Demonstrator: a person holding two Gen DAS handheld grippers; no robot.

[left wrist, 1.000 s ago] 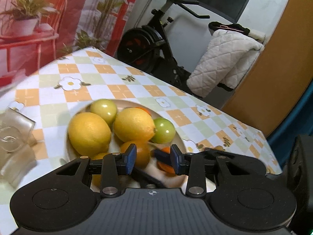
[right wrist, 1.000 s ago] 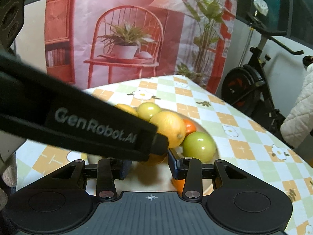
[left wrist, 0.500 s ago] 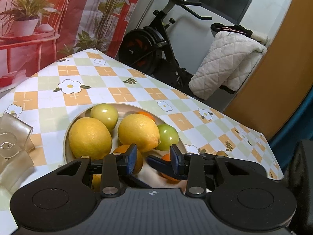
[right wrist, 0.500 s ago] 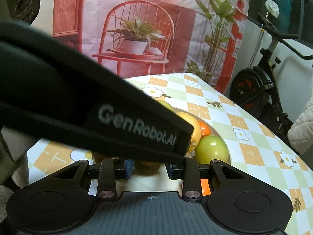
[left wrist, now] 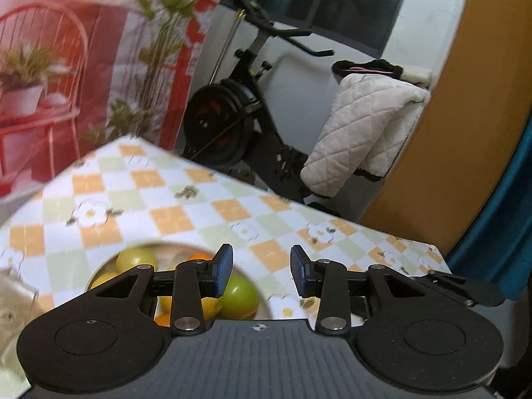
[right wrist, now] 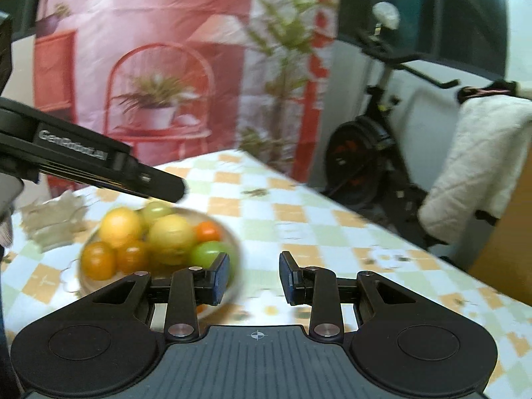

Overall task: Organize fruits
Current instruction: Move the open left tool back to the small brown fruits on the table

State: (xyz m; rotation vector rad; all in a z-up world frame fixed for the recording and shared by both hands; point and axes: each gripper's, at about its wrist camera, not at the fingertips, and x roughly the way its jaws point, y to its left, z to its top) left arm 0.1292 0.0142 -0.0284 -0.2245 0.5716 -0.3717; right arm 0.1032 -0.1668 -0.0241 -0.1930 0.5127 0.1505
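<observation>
Both hand-held grippers, left (left wrist: 260, 274) and right (right wrist: 254, 277), gape empty above one plate (right wrist: 236, 266) of seven fruits.

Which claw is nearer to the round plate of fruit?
Left. The left claw hangs open at the round plate of fruit's edge; the right claw is open, off to its side.

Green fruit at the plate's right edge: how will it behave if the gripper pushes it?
The green fruit looks round and smooth, so it will probably roll, not slide. It sits near the plate rim, so it might roll onto the tablecloth. Neighbouring lemon likely blocks leftward motion.
</observation>
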